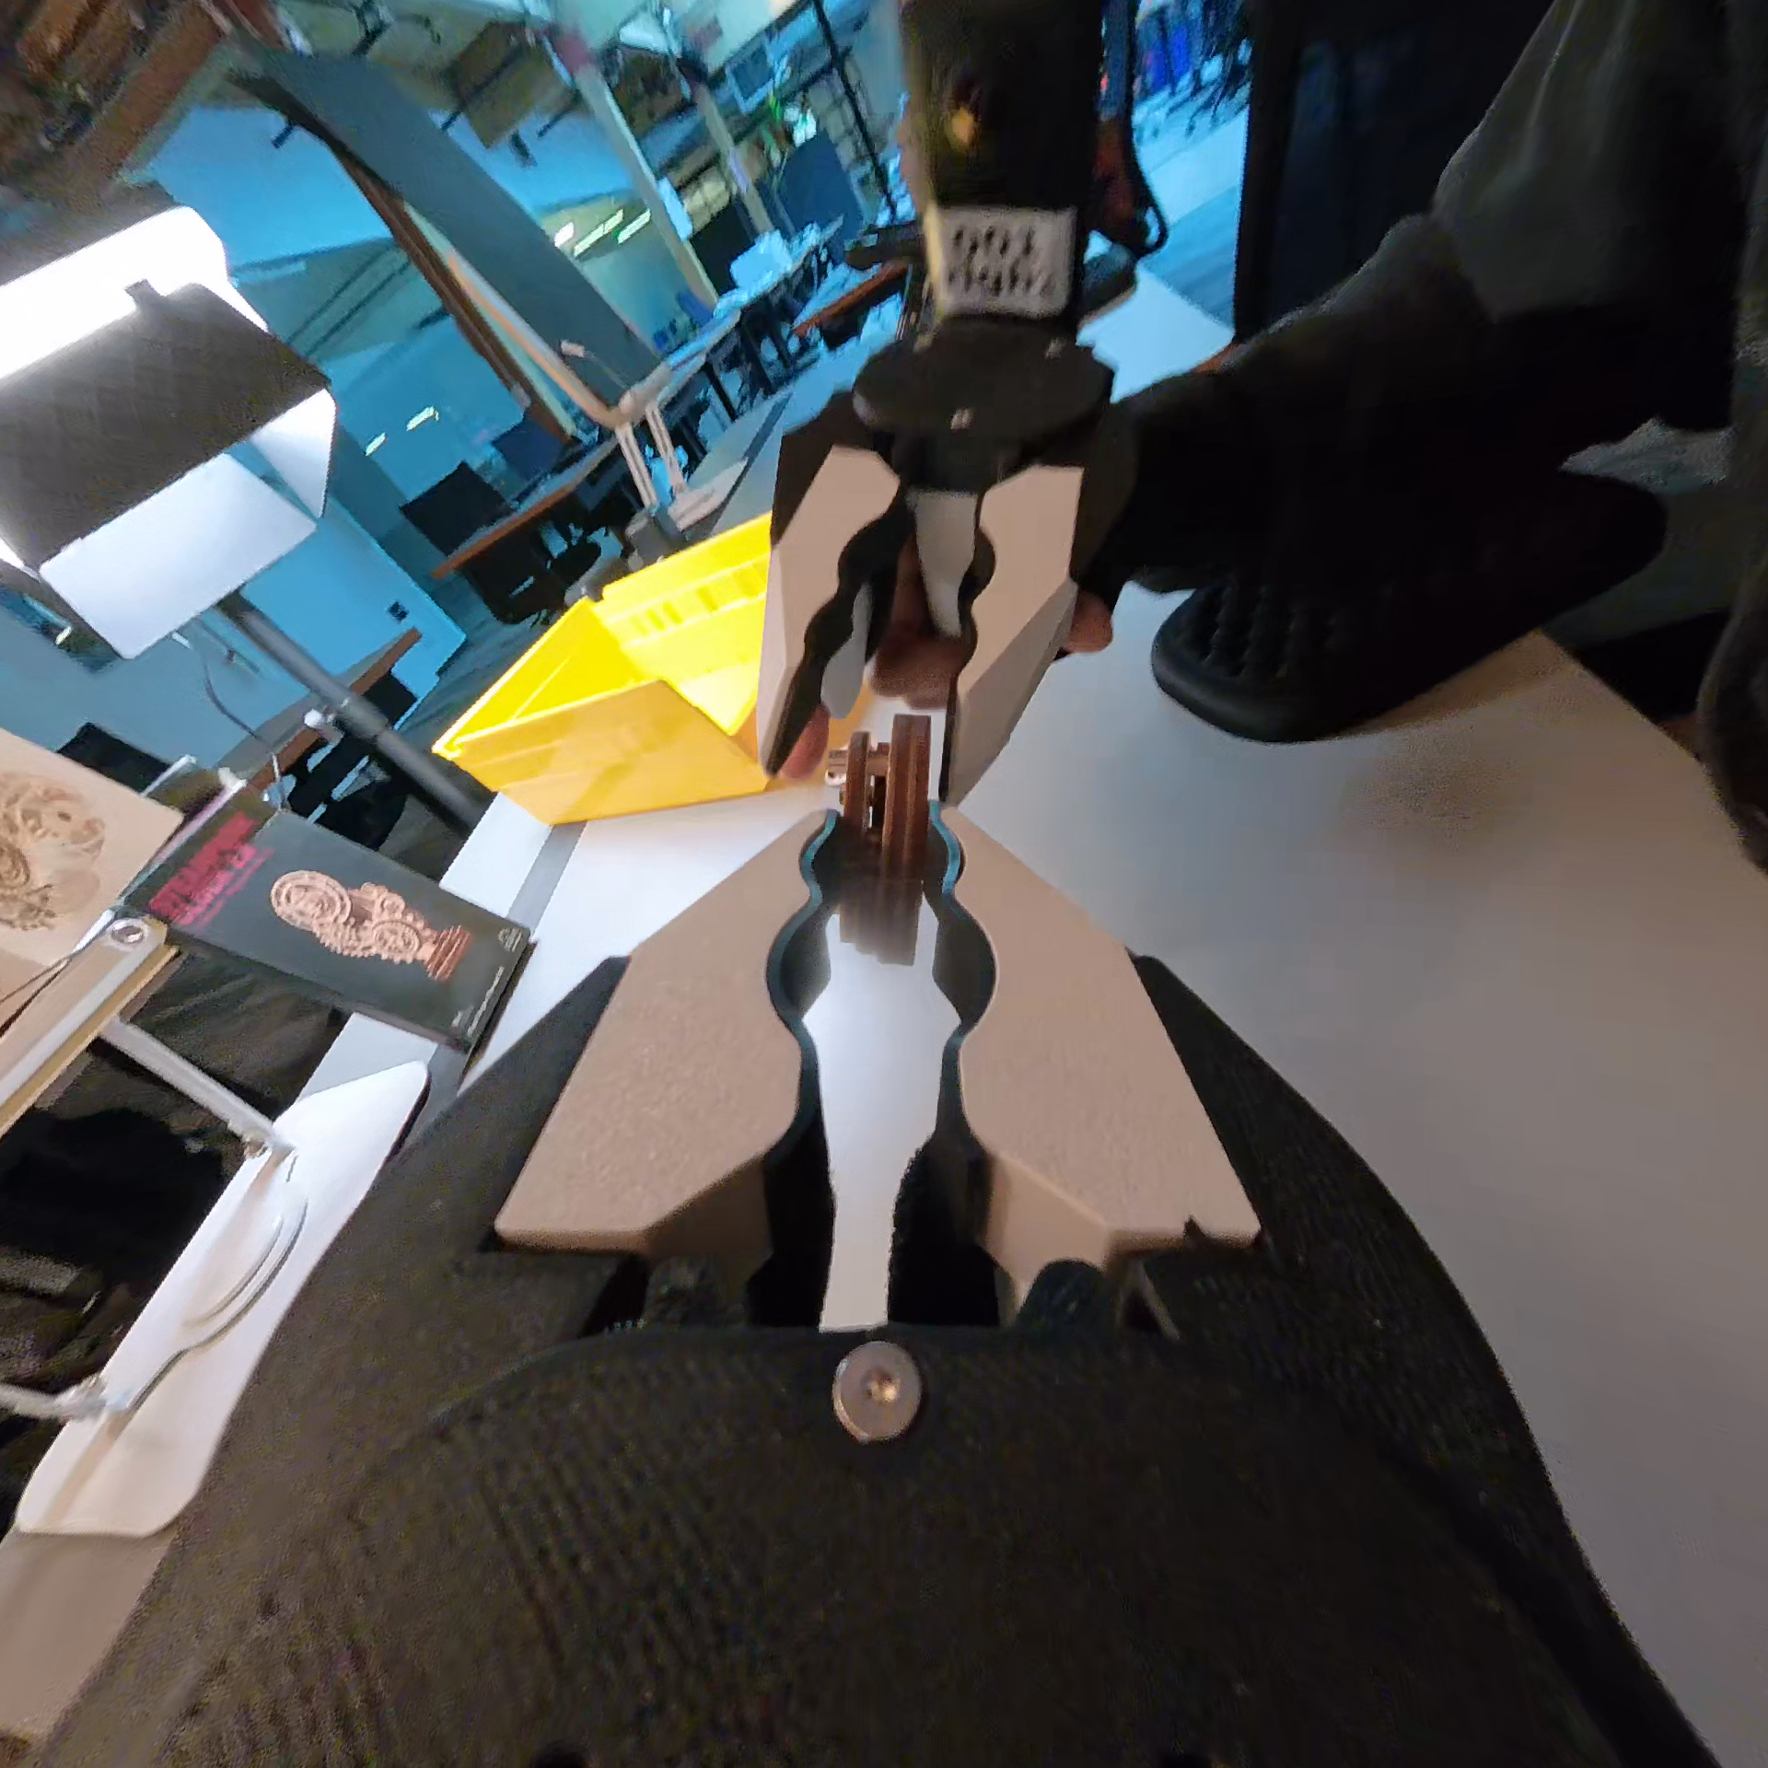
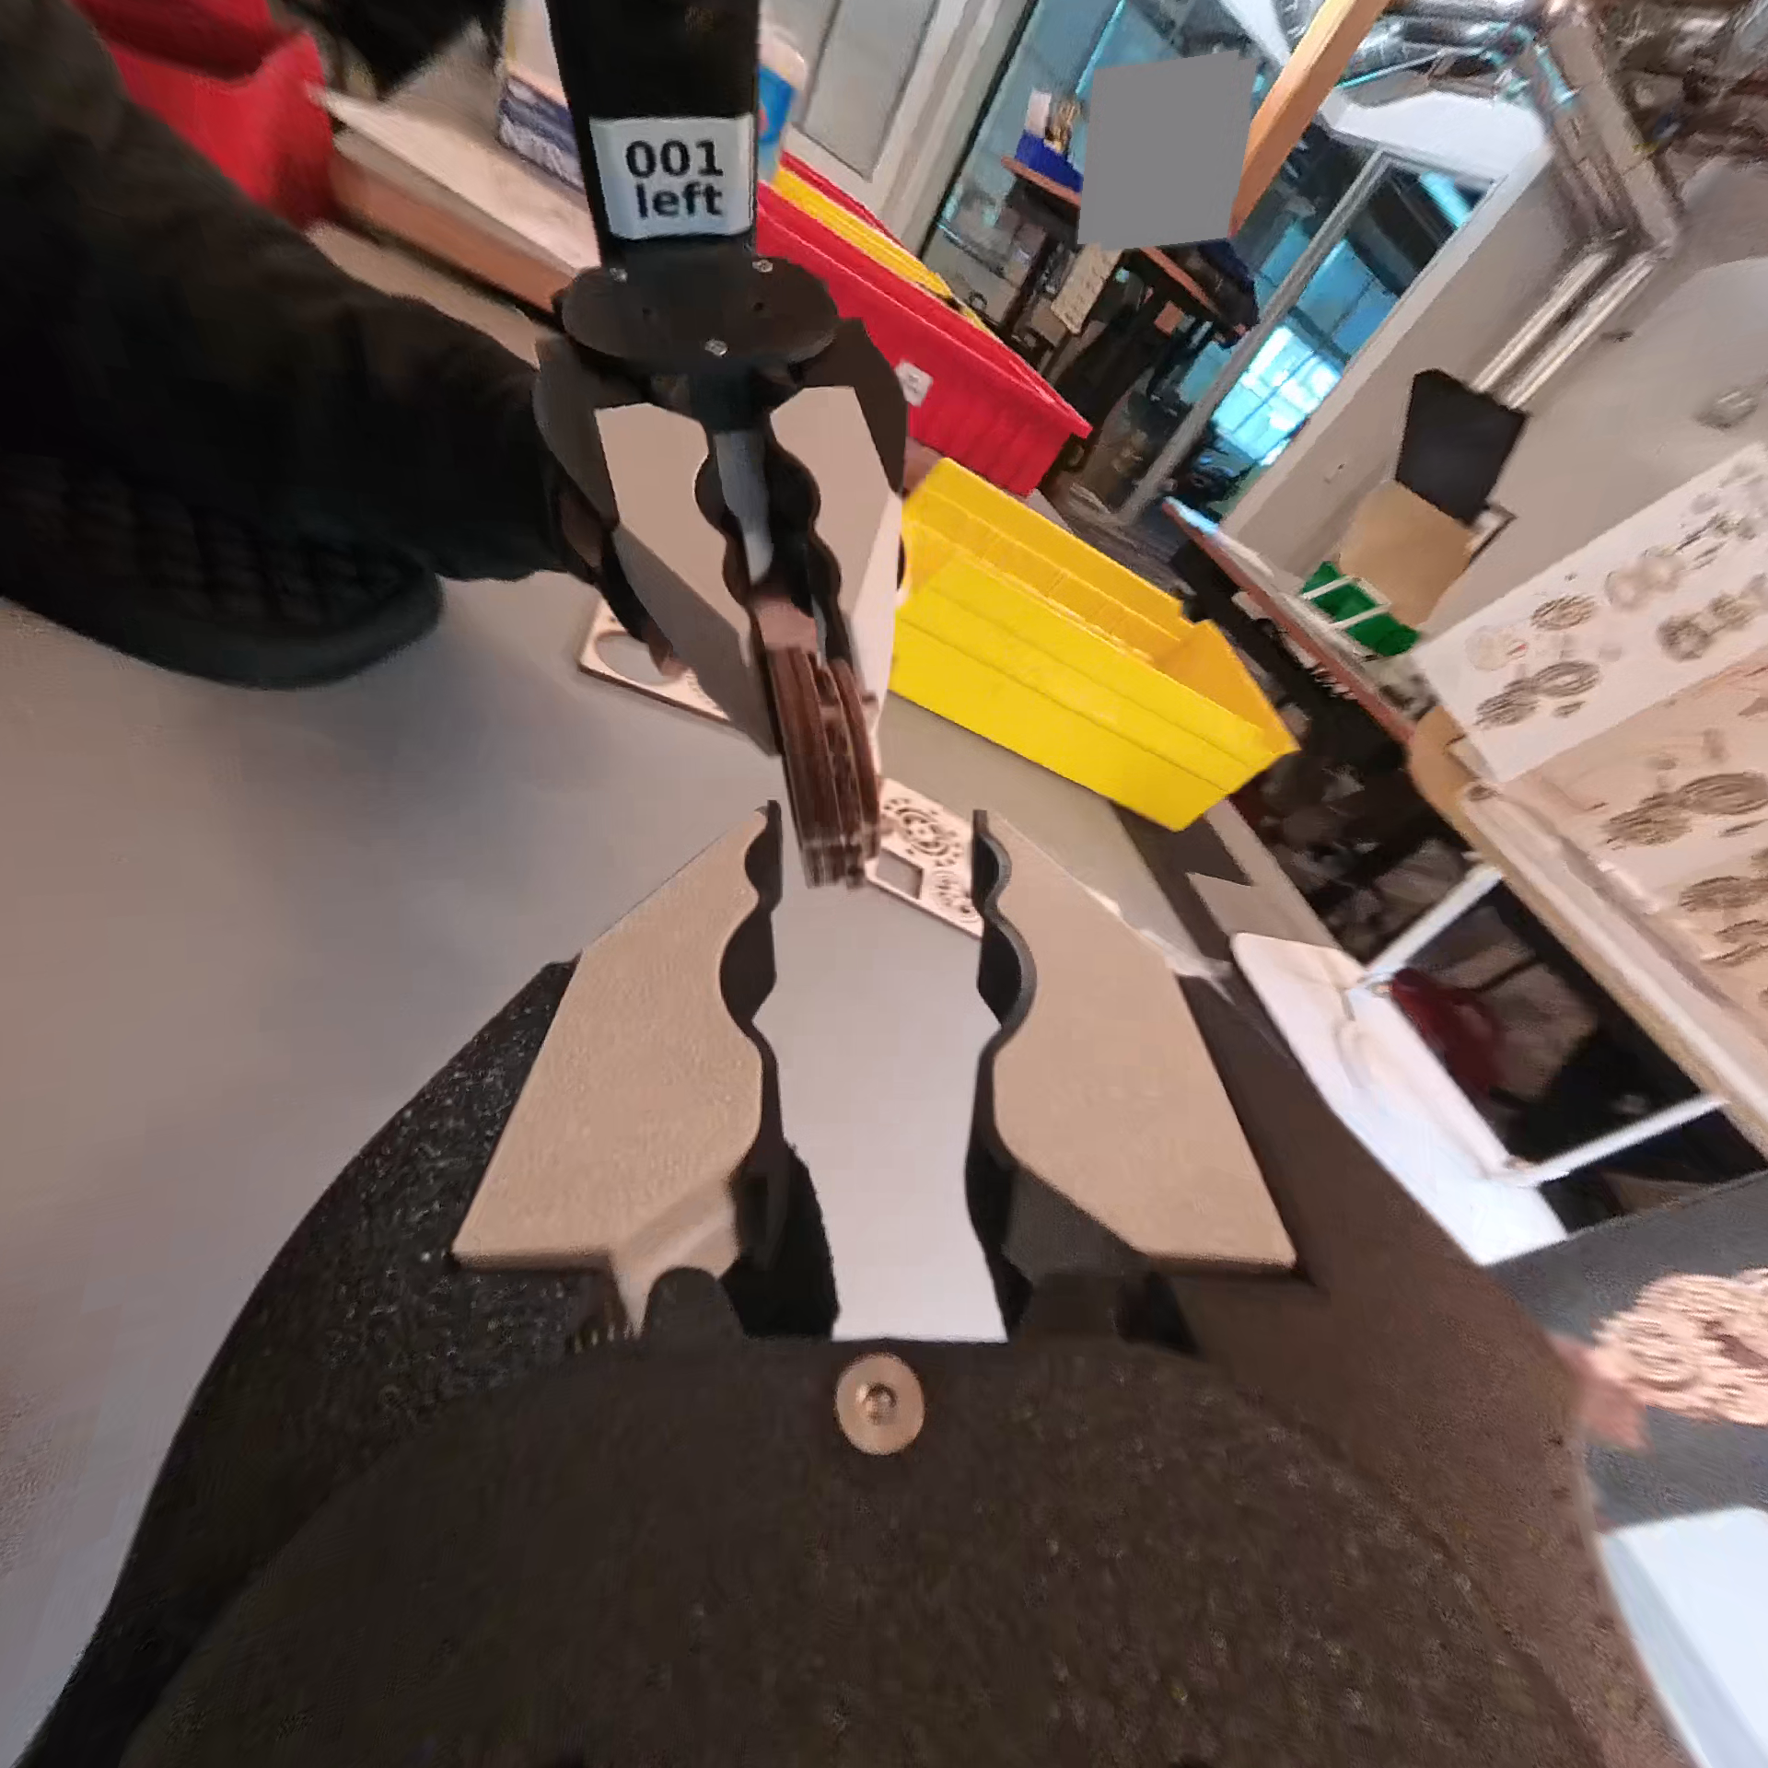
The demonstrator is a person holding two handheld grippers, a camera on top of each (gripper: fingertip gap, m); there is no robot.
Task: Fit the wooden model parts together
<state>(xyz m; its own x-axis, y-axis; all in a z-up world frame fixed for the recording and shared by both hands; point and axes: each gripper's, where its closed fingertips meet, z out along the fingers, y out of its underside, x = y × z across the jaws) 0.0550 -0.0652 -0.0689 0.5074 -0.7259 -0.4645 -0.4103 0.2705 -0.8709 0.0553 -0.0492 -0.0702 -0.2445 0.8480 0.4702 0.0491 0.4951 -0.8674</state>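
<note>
Left tool point(image 1: 885, 823) clamped on wooden model point(image 1: 885, 813), right tool point(image 2: 872, 842) spread empty, model at its tips

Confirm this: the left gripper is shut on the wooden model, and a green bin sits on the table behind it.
Not quite: the bin is yellow, not green, as the right wrist view shows. The left gripper is indeed shut on the wooden model.
</note>
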